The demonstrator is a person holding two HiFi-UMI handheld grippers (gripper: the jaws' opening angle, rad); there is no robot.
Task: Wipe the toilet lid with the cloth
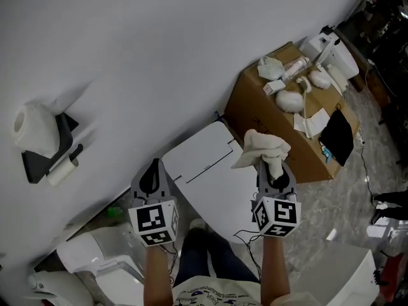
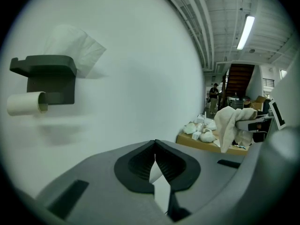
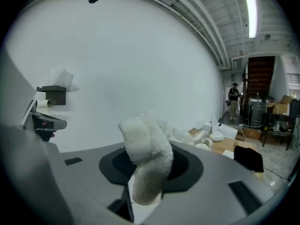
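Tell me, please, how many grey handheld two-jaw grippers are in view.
2. The left gripper is at the head view's lower left, jaws together and empty; the right gripper is at lower centre-right, shut on a white fluffy cloth. None seems hidden.

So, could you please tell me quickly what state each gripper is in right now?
Left gripper: closed, nothing between its jaws.
Right gripper: closed on the cloth.

In the right gripper view the cloth (image 3: 145,146) hides the jaw tips of the right hand-held gripper (image 3: 151,172), while in the head view the toilet (image 1: 95,260) at seven o'clock is cut off by the bottom edge, and the white oddments (image 1: 290,97) on the cardboard box (image 1: 261,116) at two o'clock are too small to tell.
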